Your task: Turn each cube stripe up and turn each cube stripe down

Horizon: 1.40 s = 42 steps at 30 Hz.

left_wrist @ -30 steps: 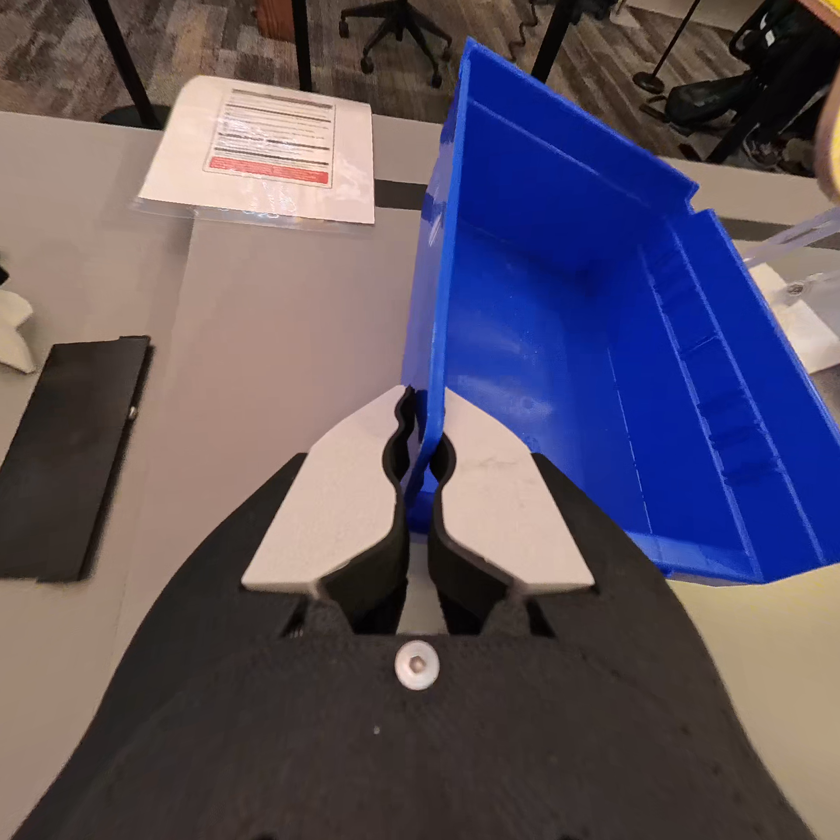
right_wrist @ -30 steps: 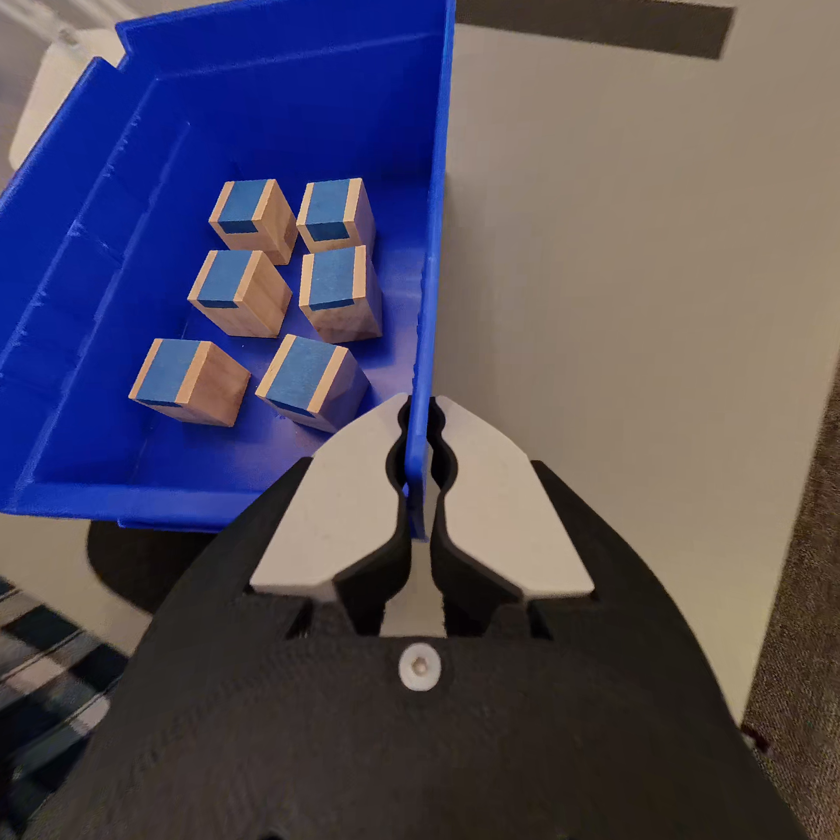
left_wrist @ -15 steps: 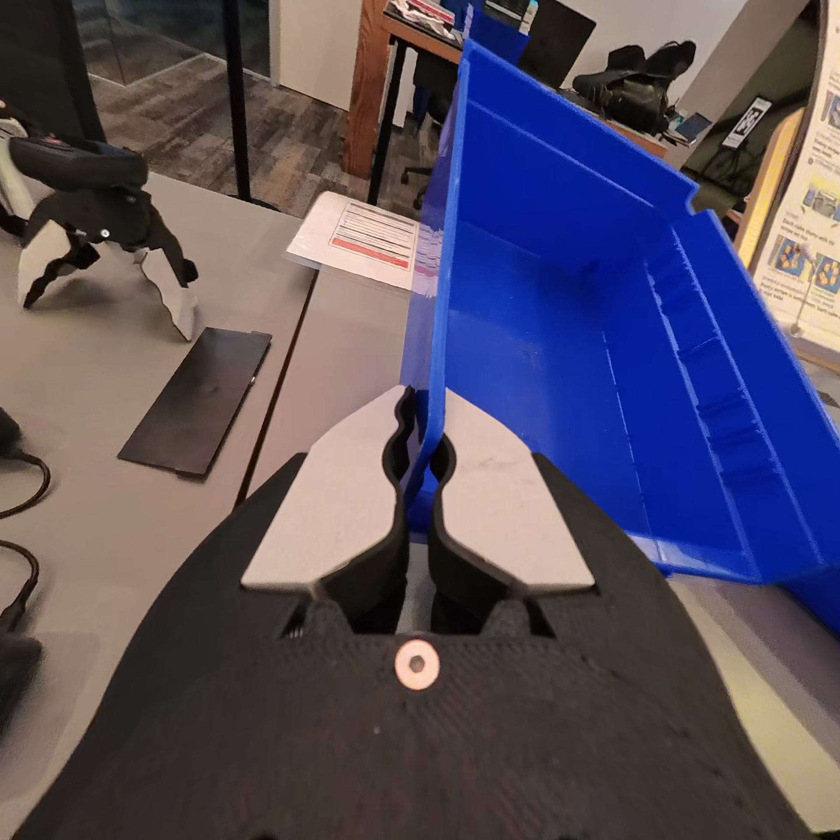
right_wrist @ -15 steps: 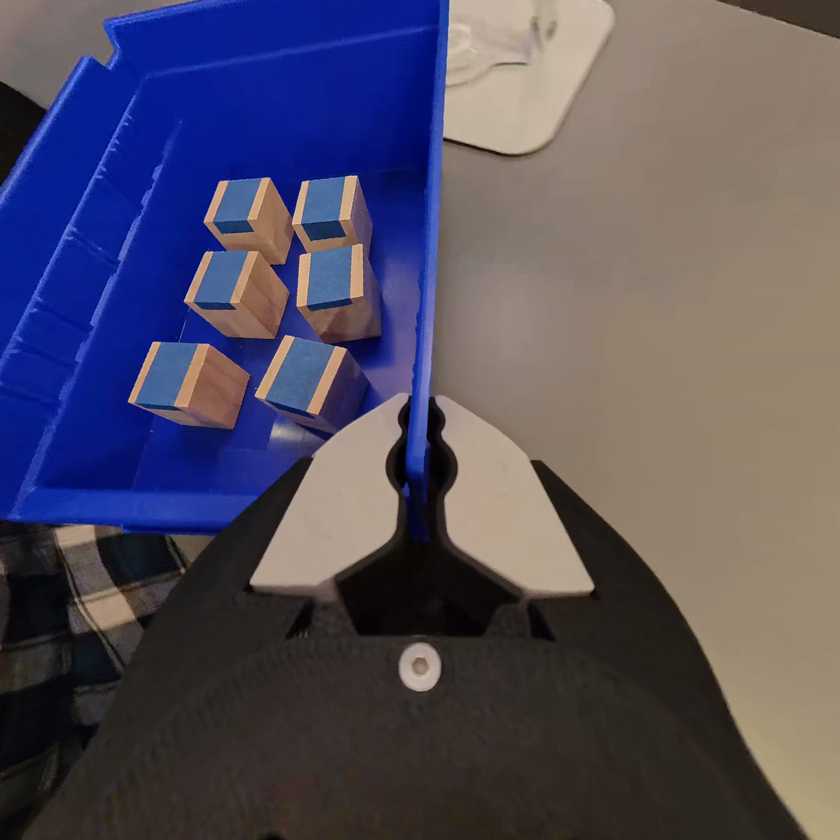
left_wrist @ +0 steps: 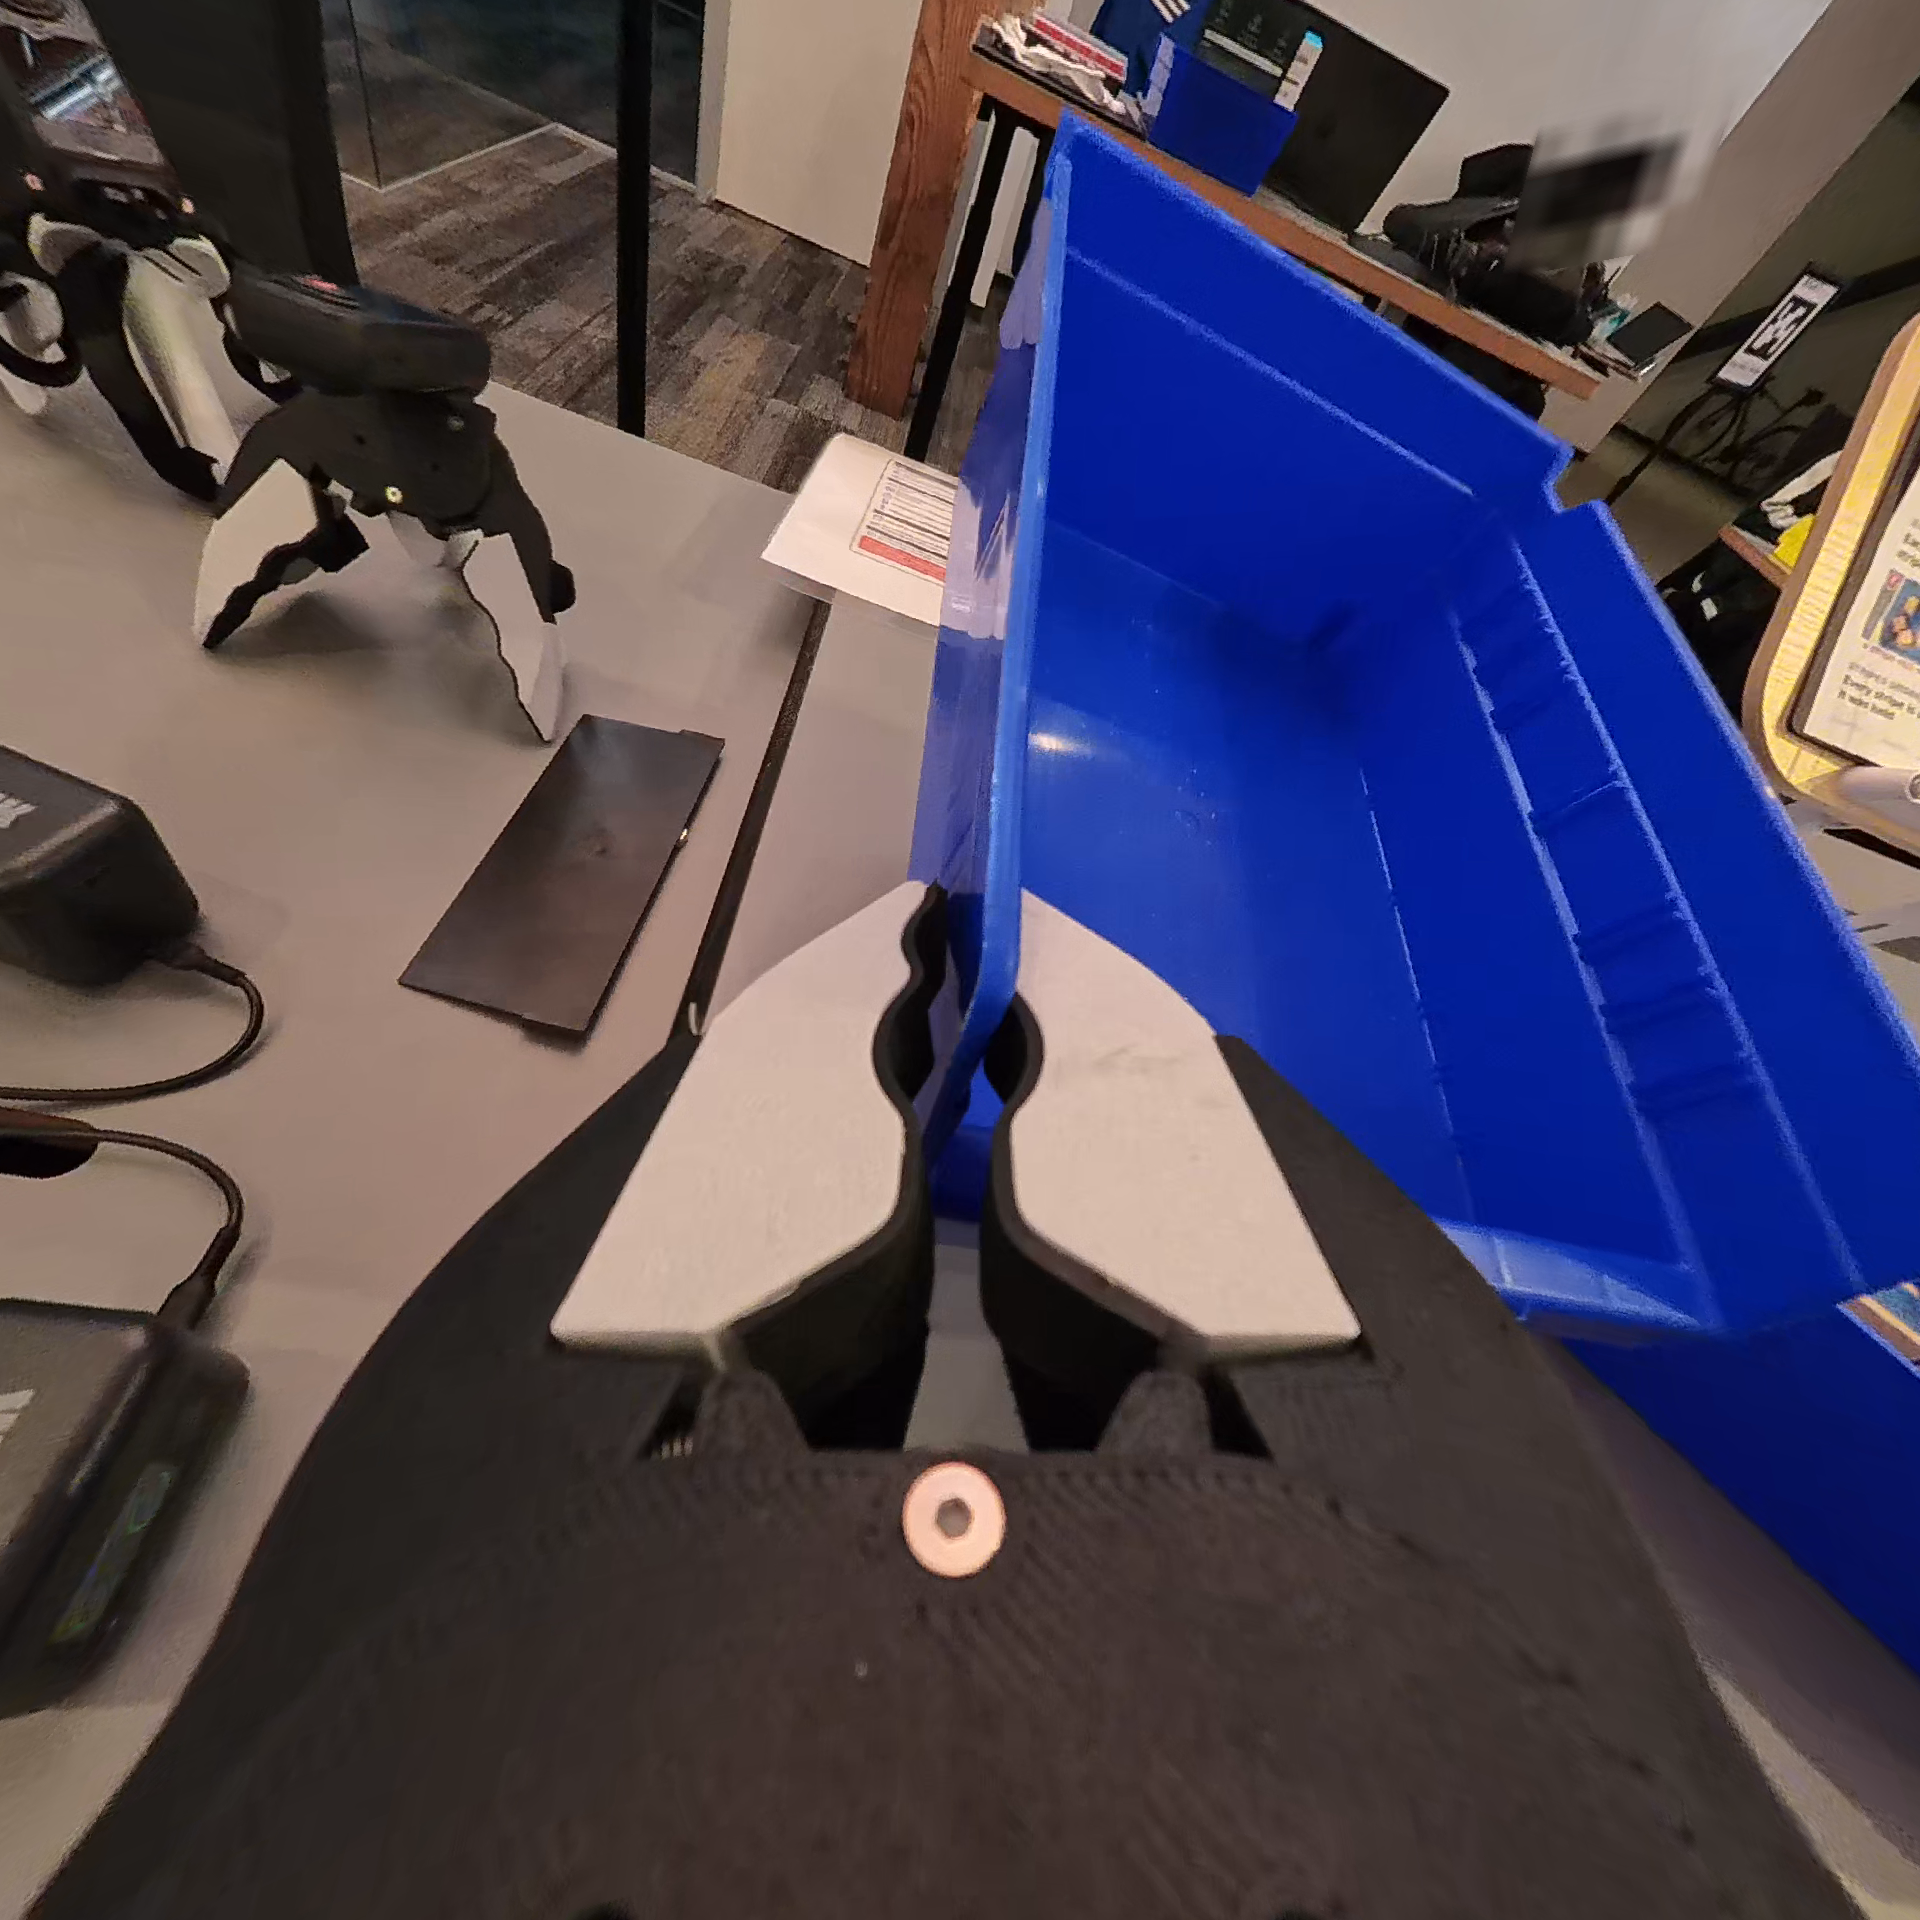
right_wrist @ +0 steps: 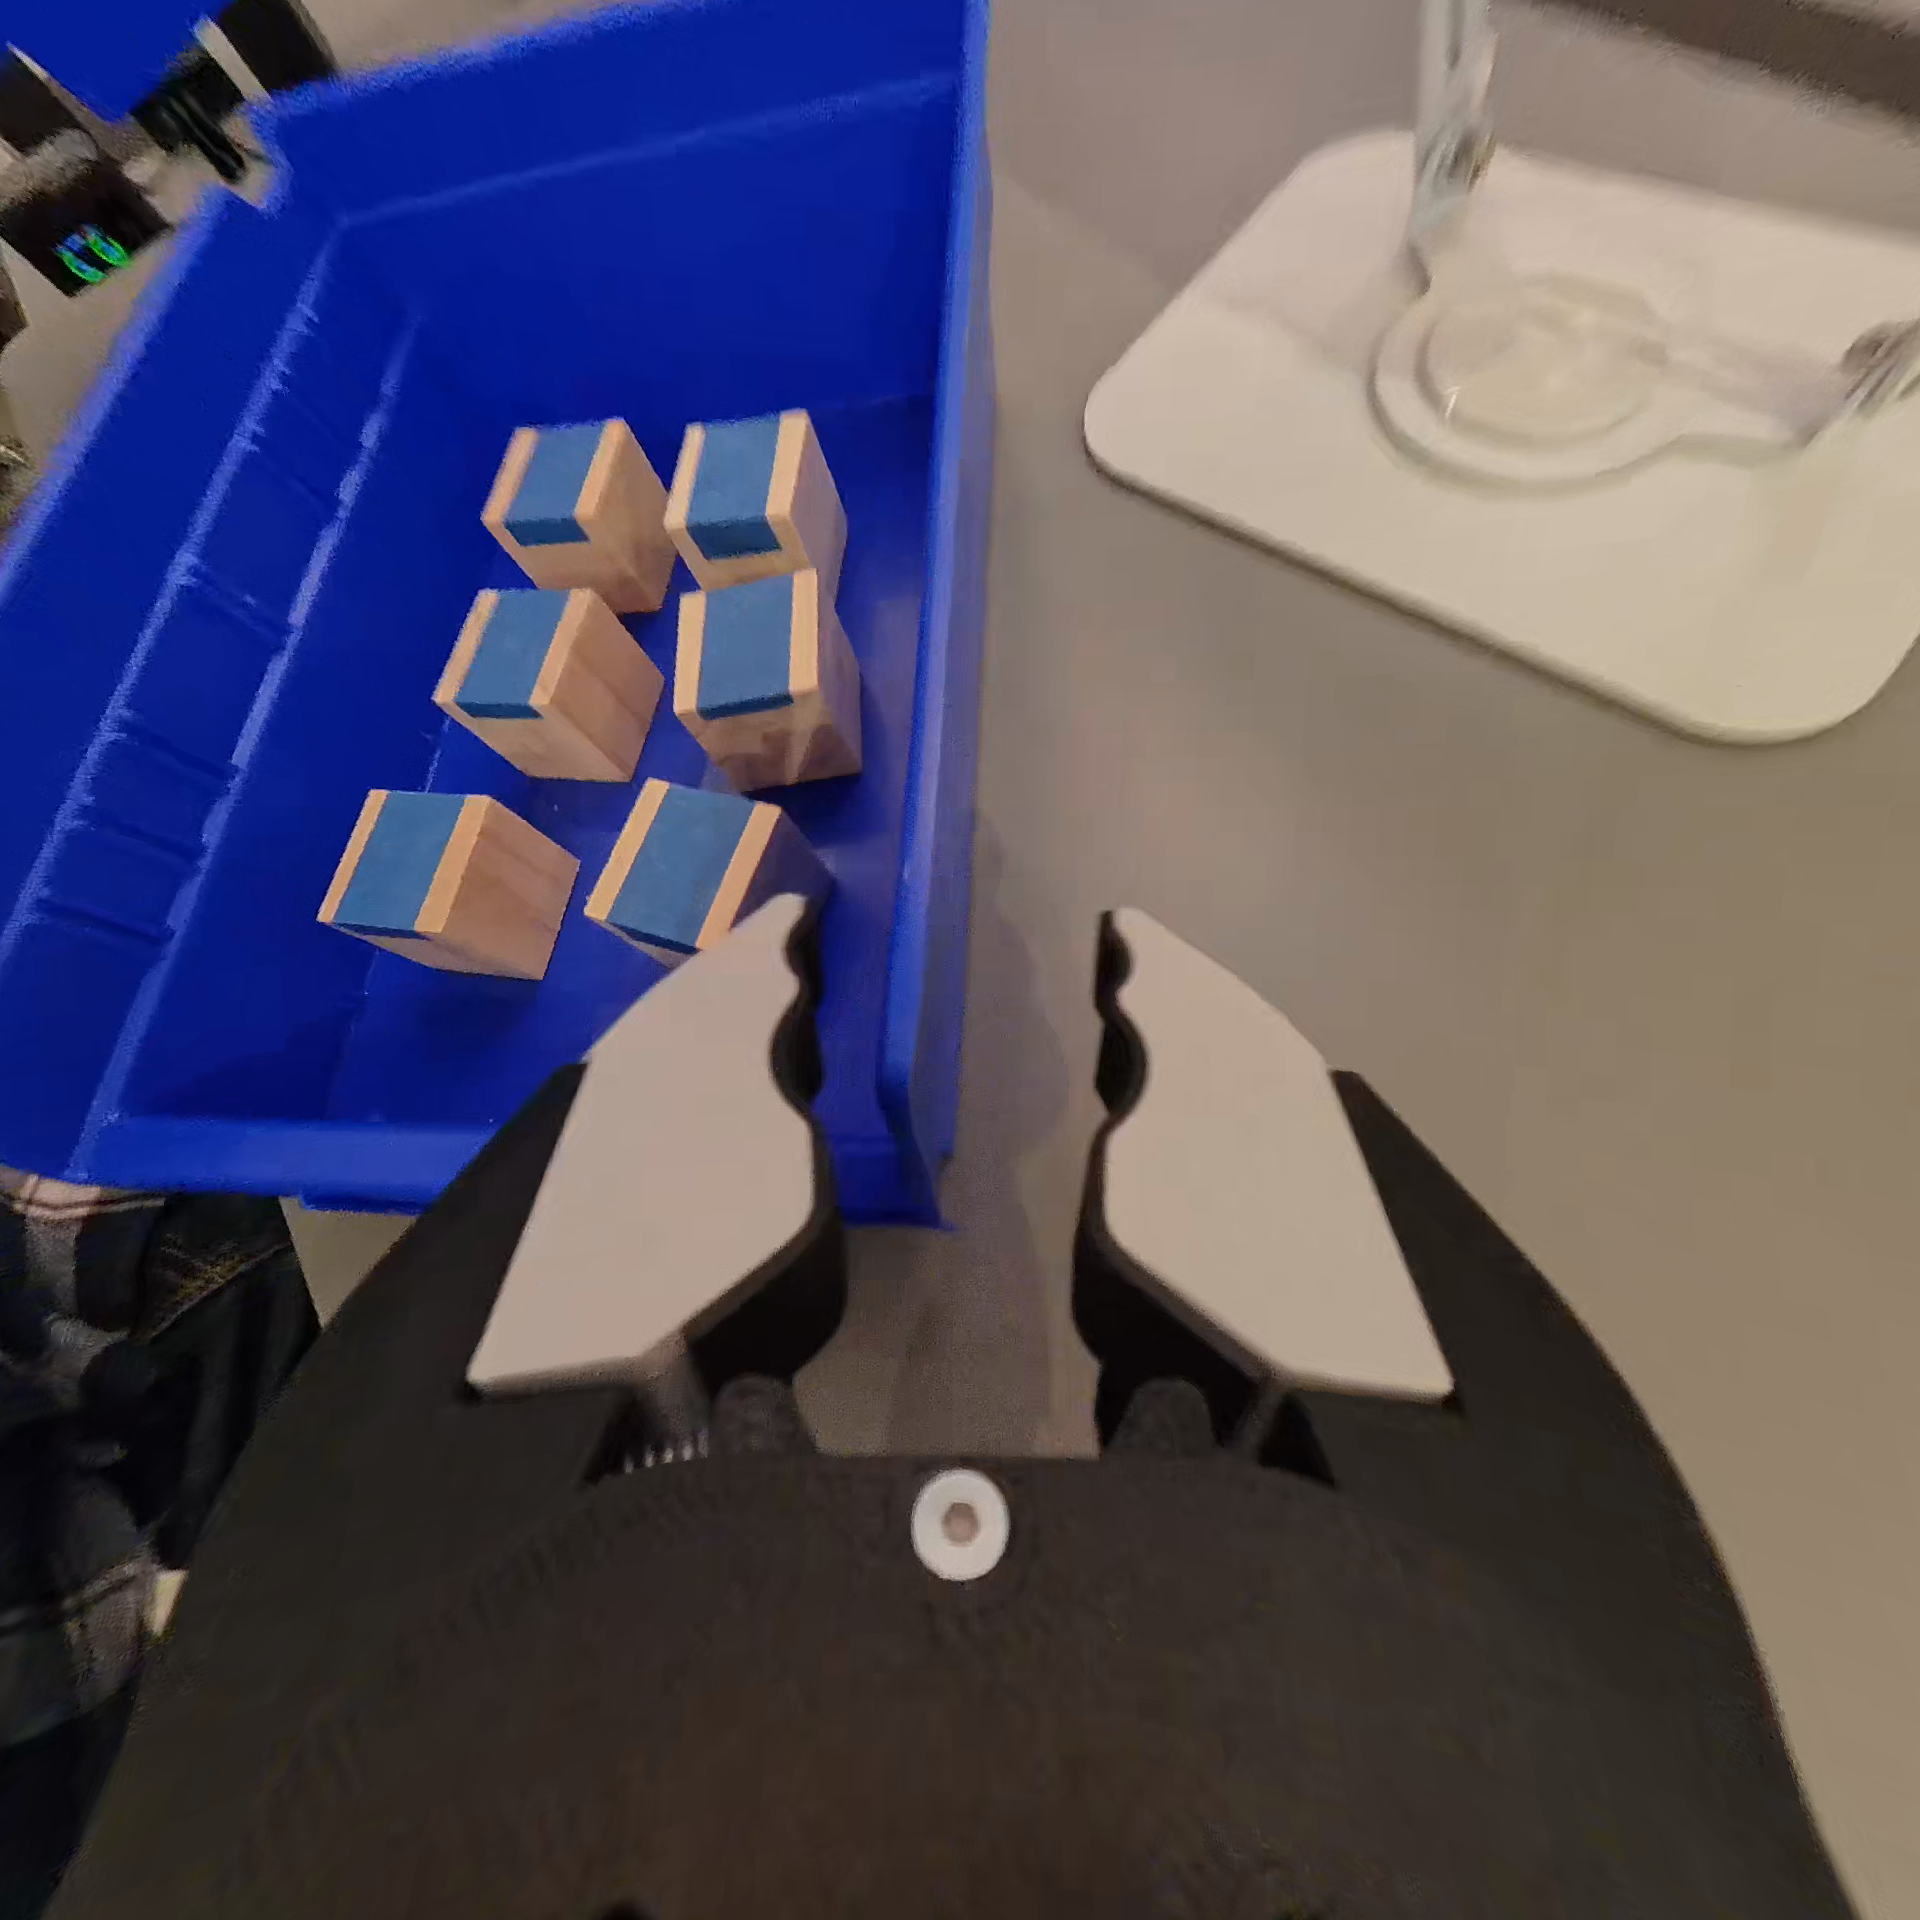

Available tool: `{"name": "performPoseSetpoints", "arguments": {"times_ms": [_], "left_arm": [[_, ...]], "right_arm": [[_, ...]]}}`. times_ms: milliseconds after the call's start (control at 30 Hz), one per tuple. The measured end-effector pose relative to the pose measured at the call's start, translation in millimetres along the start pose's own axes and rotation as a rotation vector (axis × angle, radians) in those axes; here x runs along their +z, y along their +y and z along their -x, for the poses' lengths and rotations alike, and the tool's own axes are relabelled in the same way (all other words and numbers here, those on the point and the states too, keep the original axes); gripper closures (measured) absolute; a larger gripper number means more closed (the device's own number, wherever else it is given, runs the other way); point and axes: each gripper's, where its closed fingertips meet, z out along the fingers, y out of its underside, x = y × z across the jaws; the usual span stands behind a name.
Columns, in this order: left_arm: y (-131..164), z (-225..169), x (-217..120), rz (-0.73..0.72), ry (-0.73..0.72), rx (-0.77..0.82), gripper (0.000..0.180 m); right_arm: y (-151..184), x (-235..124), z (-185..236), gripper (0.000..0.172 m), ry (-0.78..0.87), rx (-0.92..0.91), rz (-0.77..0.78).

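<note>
On the counter to my left I see a flat black plate, a spare idle gripper farther off, and a laminated sheet; right, a white base carrying what may be clear plastic.

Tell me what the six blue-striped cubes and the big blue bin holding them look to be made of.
The six blue-striped cubes: apparently pale wood, matt, with faint grain on the bare sides; the stripe looks like flat blue paint or tape, I cannot tell which. The big blue bin: seemingly moulded plastic, slightly glossy, with thin walls, ribs and a soft highlight inside.
</note>
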Motion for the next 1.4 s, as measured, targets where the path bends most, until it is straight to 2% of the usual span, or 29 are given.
{"name": "performPoseSetpoints", "arguments": {"times_ms": [33, 100, 167, 233, 300, 467, 667, 900, 1100, 1400], "left_arm": [[-1, 1, -1, -0.005, -0.001, -0.002, 0.175], [-4, 4, -5, -0.015, -0.006, -0.004, 0.175], [-8, 6, -8, -0.025, -0.011, -0.001, 0.175], [-10, 6, -9, -0.033, -0.015, 0.001, 0.175], [-12, 5, -8, -0.039, -0.018, 0.002, 0.175], [-14, -1, -8, -0.045, -0.021, 0.004, 0.175], [-23, -4, -11, -0.067, -0.011, 0.009, 0.175], [-25, 3, -11, -0.084, 0.002, -0.016, 0.174], [-29, 18, -18, -0.117, -0.016, -0.048, 0.175], [-42, 43, -43, -0.188, -0.091, -0.069, 0.175]], "right_arm": [[-7, -8, -2, 0.118, 0.009, -0.038, -0.033], [-21, -35, -4, 0.115, 0.032, -0.171, -0.085], [-31, -62, 28, 0.128, -0.1, -0.408, -0.125], [-18, -69, 63, 0.126, -0.215, -0.656, -0.026], [3, -56, 88, 0.12, -0.289, -0.838, 0.094], [63, 2, 110, 0.136, -0.403, -1.099, 0.377], [53, 27, 128, 0.149, -0.523, -1.101, 0.383], [7, 87, 127, 0.149, -0.514, -1.031, 0.37], [-53, 162, 118, 0.149, -0.413, -0.927, 0.374], [-155, 294, 111, 0.149, -0.129, -0.645, 0.376]]}}
